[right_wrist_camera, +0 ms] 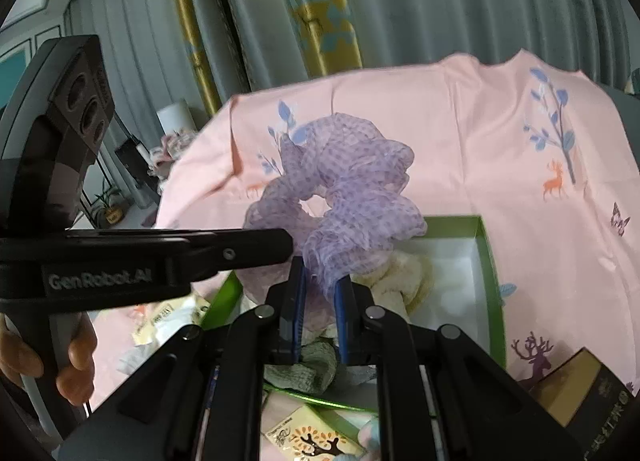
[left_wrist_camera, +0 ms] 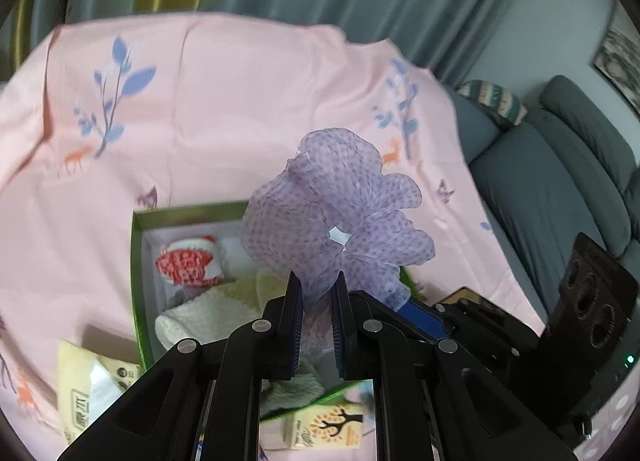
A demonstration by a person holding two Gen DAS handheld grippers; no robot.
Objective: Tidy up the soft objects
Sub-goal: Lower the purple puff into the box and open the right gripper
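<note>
Both your grippers pinch the lilac scrunchie (left_wrist_camera: 340, 217) at frame centre: the left gripper (left_wrist_camera: 316, 301) and the right gripper (right_wrist_camera: 320, 303) each have their jaws nearly closed on its frill, holding it above the green box (left_wrist_camera: 138, 281) on the pink cloth (left_wrist_camera: 200, 101), with a cream towel (left_wrist_camera: 208, 313) inside
</note>
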